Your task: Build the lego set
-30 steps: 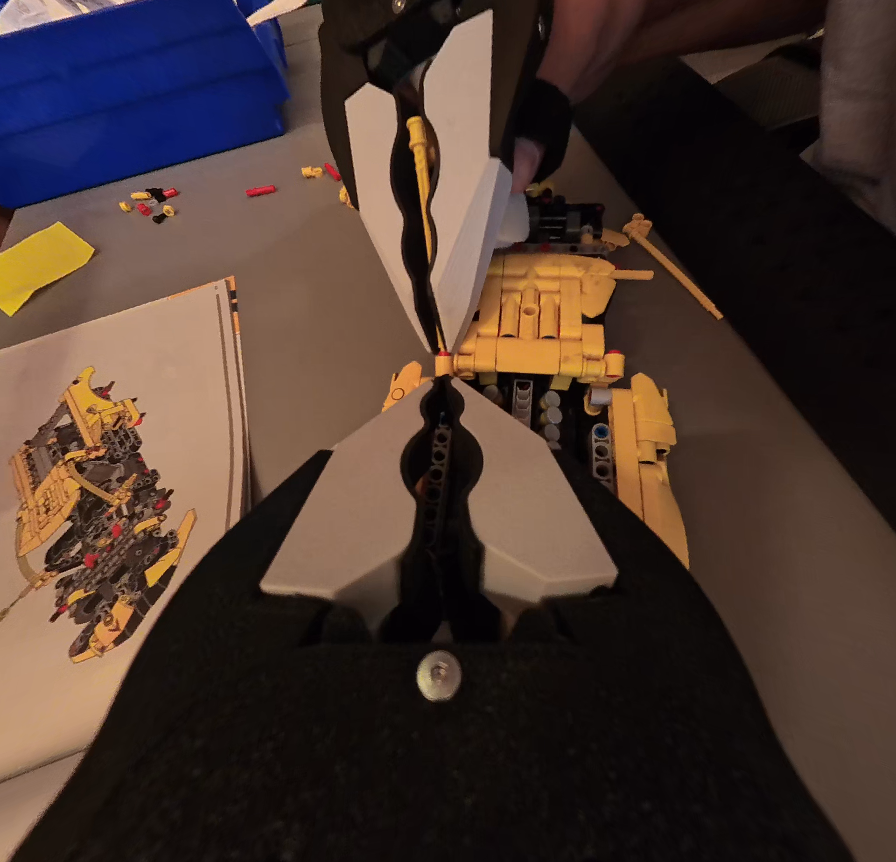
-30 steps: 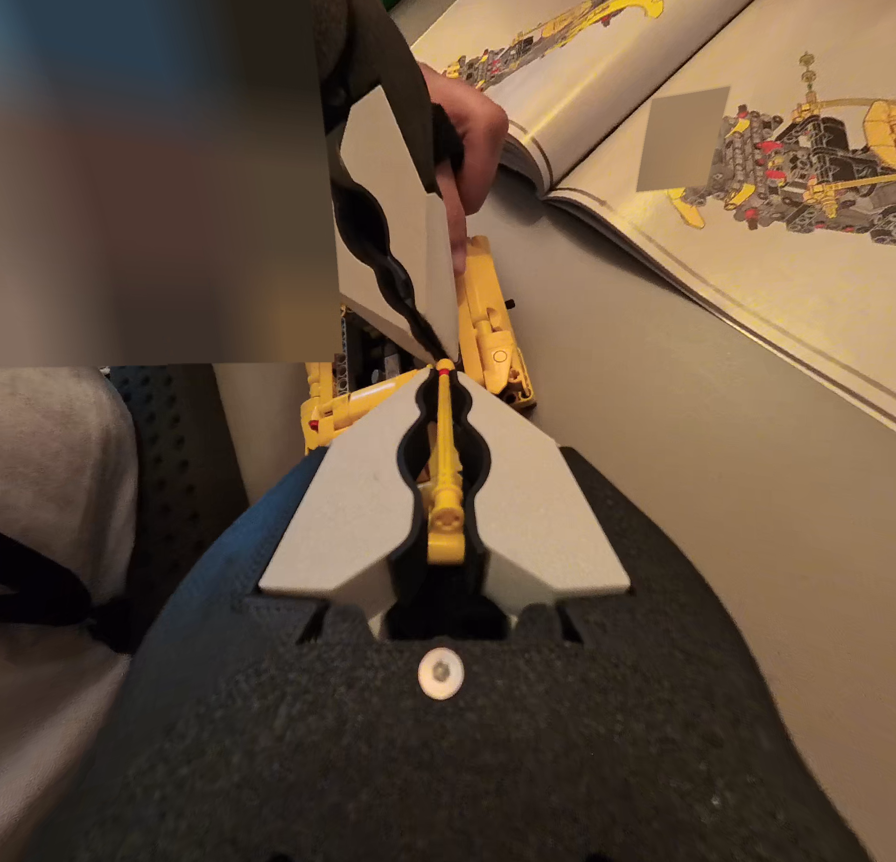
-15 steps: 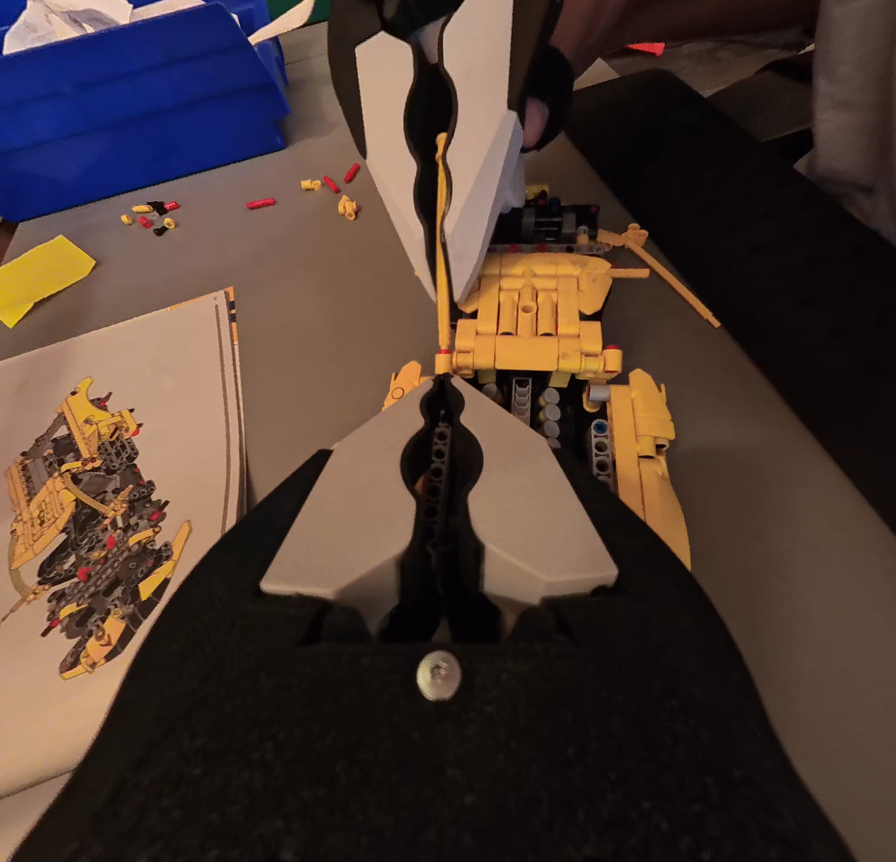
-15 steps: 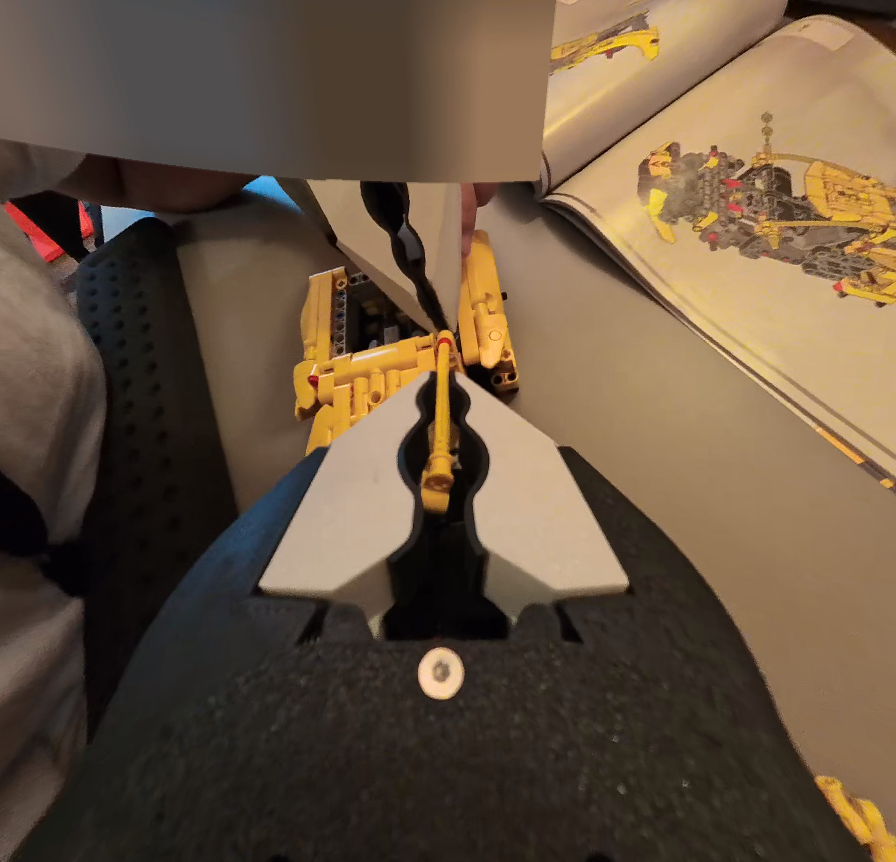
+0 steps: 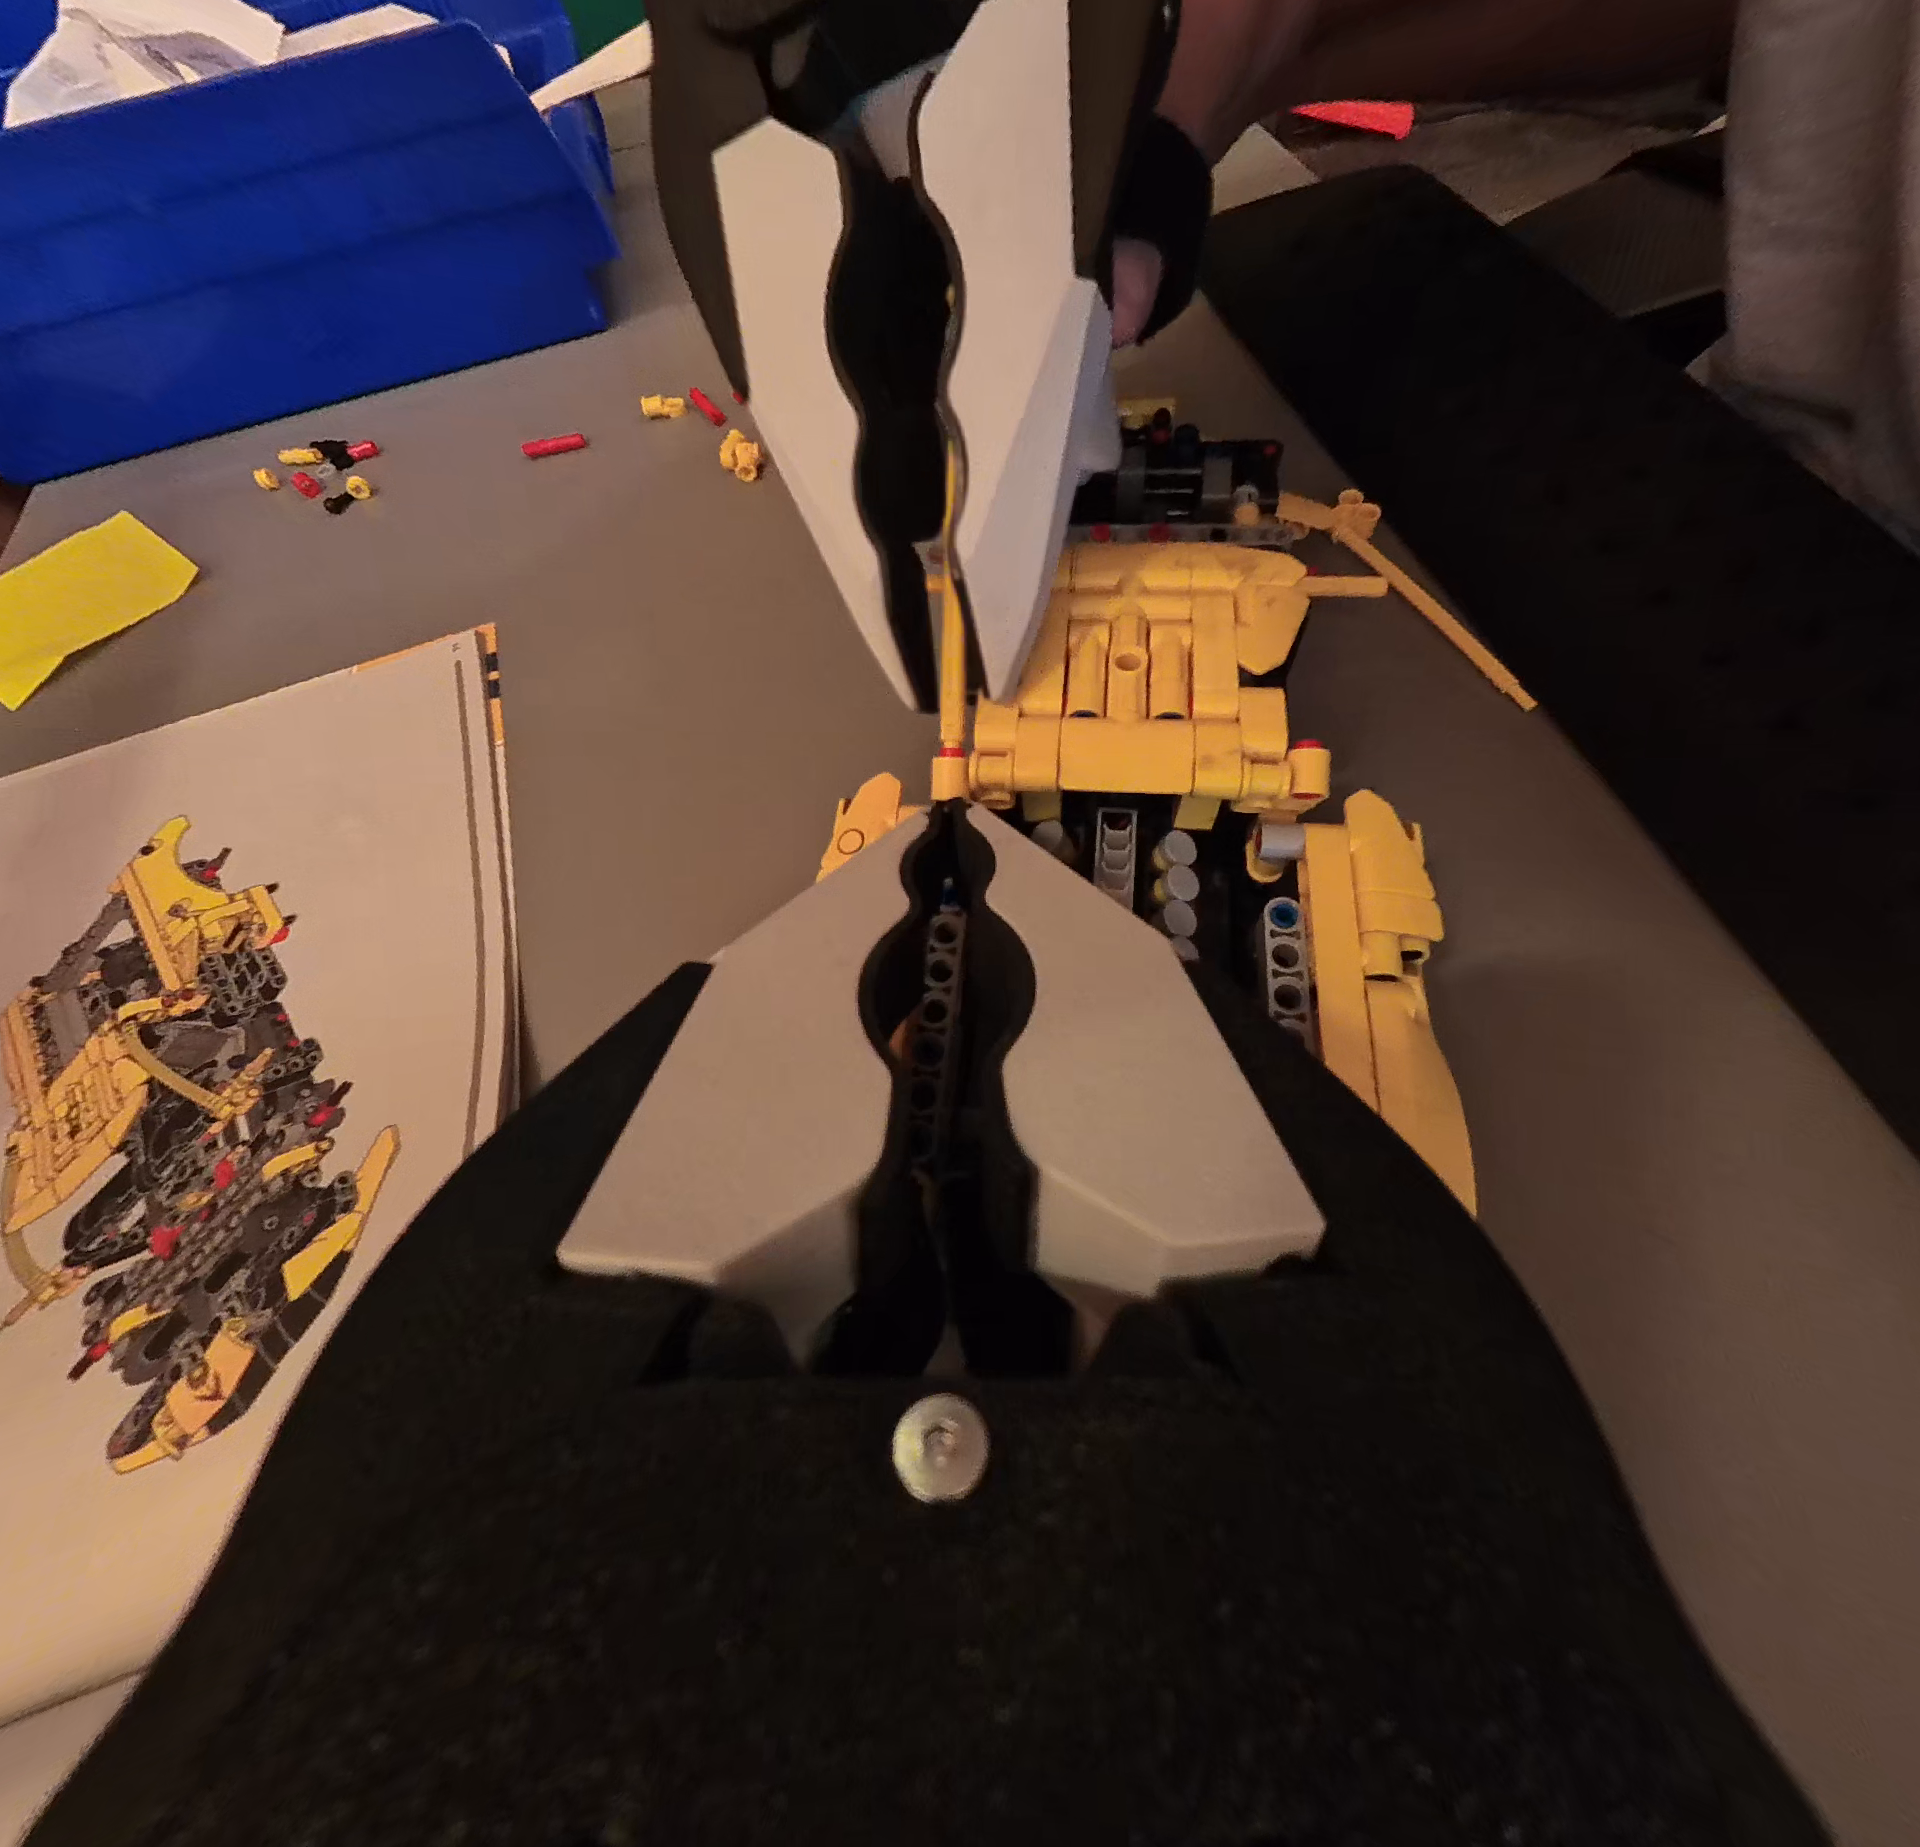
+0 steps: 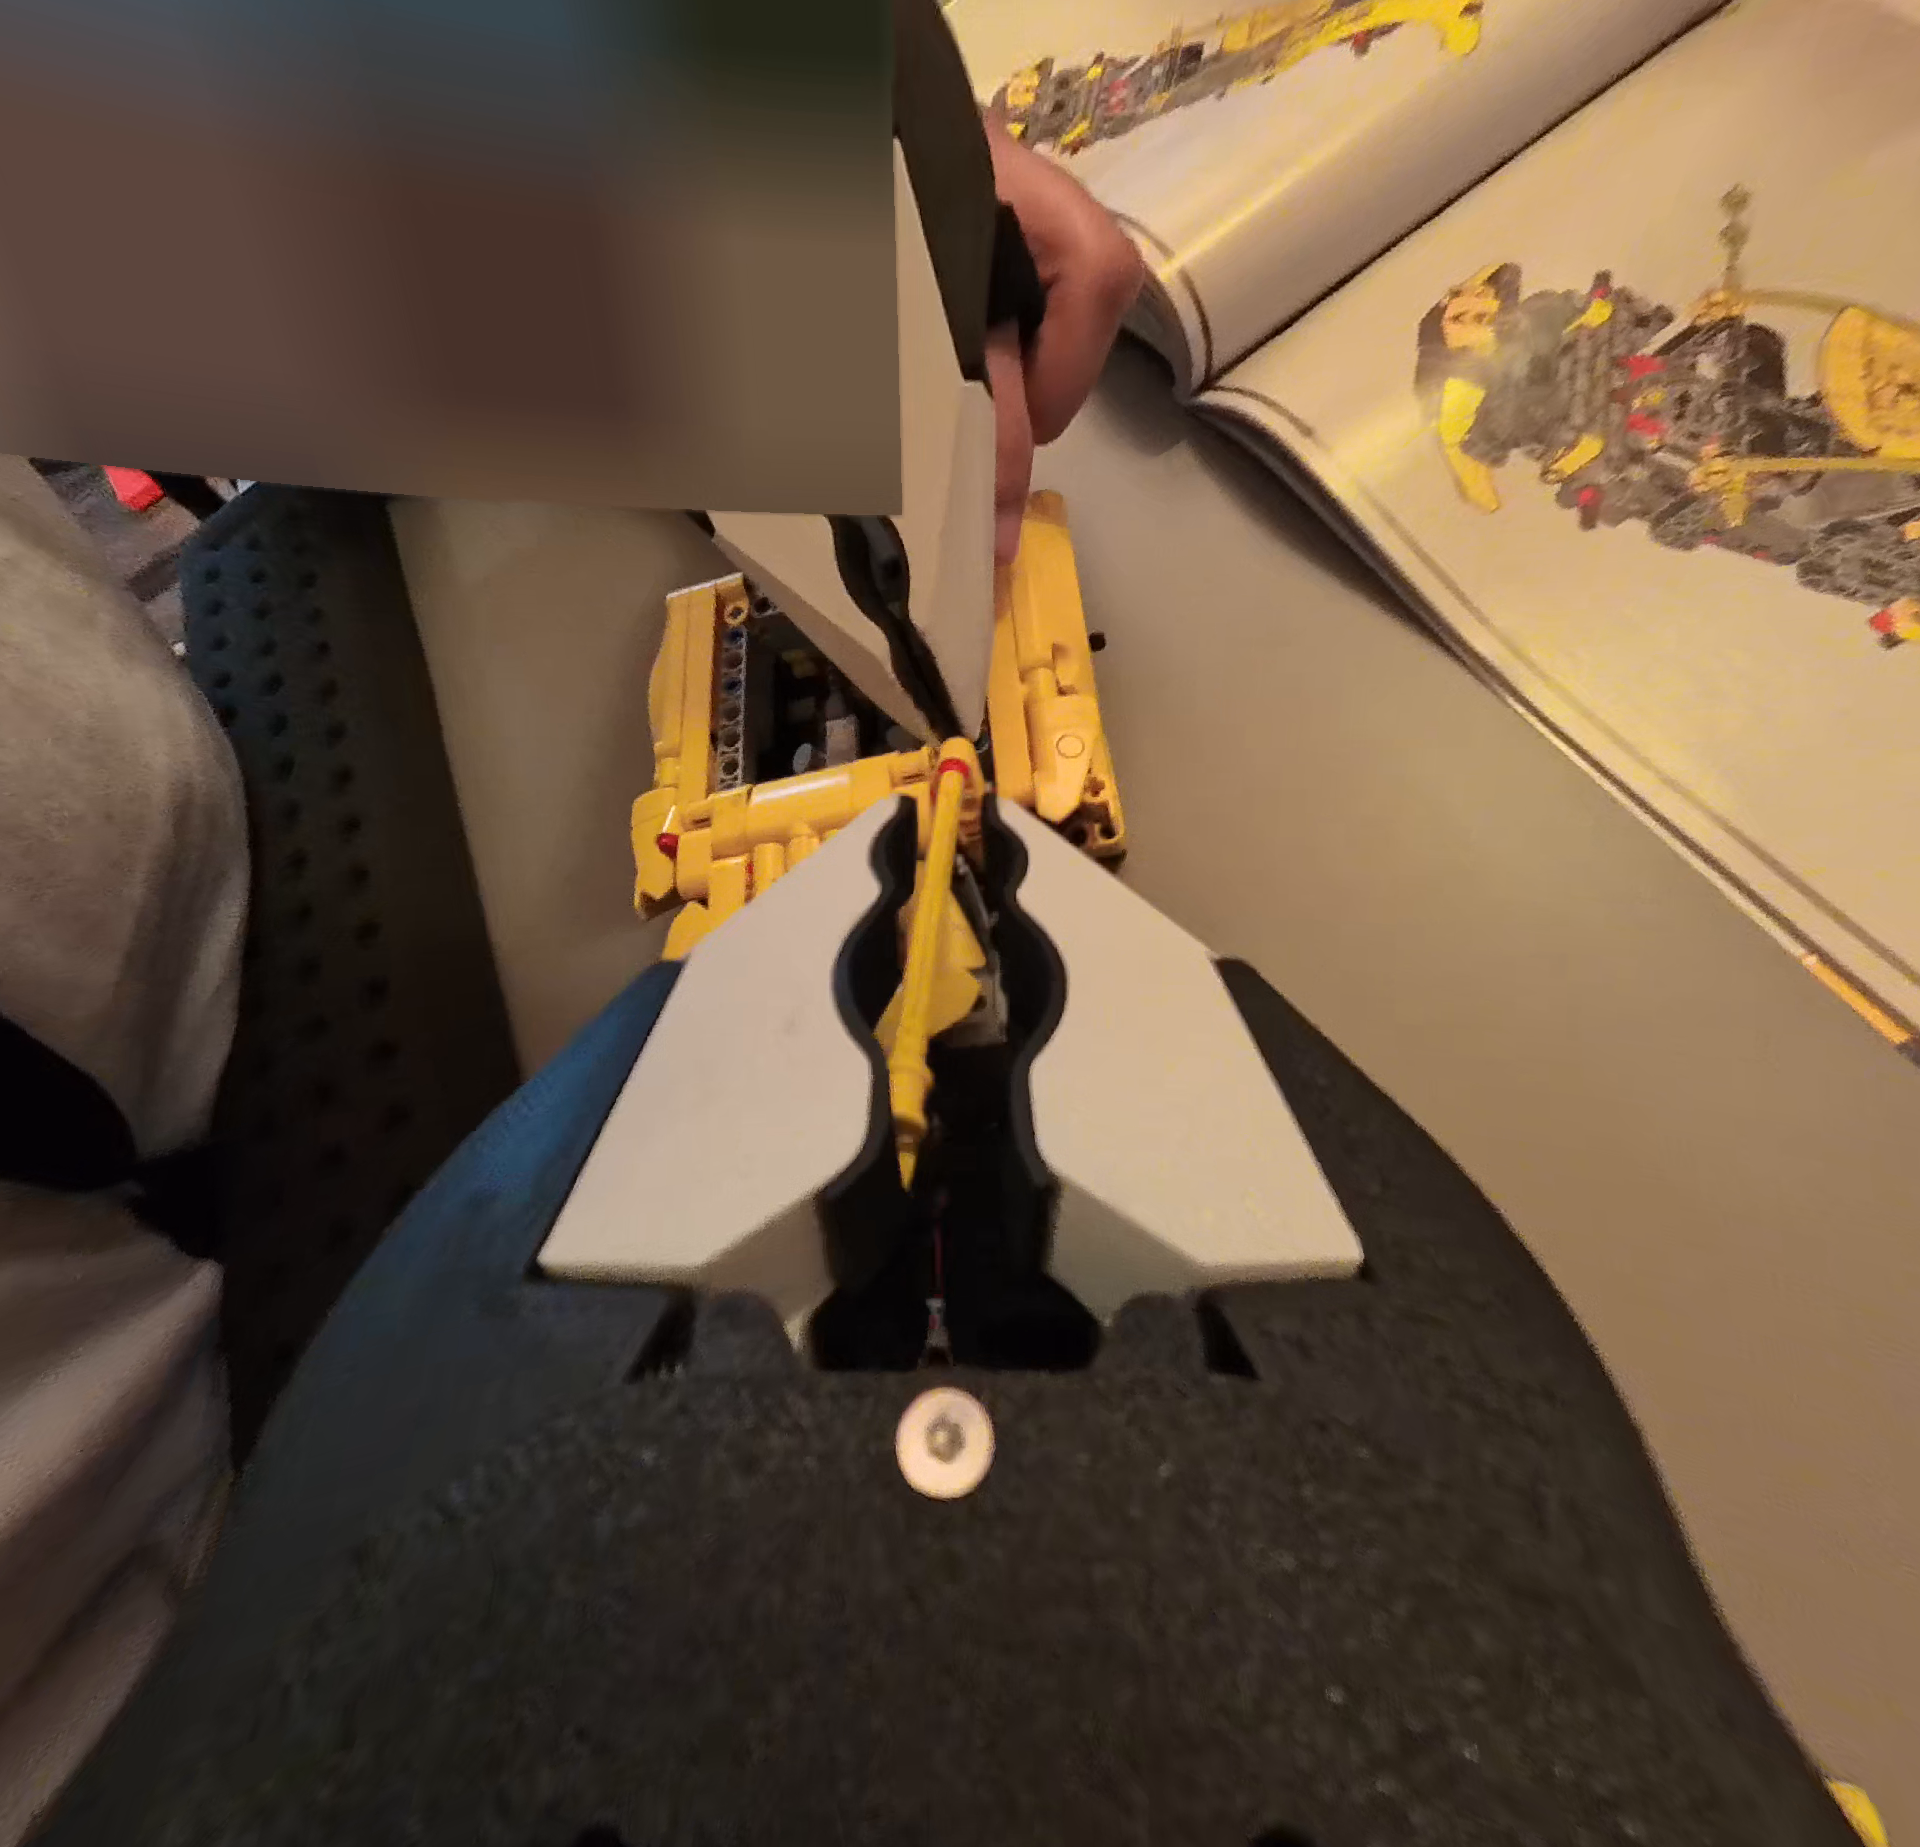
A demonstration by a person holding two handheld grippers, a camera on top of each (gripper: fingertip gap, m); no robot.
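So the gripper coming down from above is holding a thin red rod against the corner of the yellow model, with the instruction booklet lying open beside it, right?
Not quite: the rod is yellow, not red; only a small red pin sits at its tip. The right wrist view shows this between the right gripper fingers. It does meet the yellow model at its corner, and the instruction booklet lies open beside it.

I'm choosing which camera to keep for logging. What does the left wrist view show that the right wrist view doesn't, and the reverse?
Only the left wrist view shows the blue bins, the loose small pieces on the table and a yellow paper scrap. Only the right wrist view shows the far end of the thin yellow rod and both open pages of the booklet. Both show the yellow model, the rod's joint on it, and both tongs.
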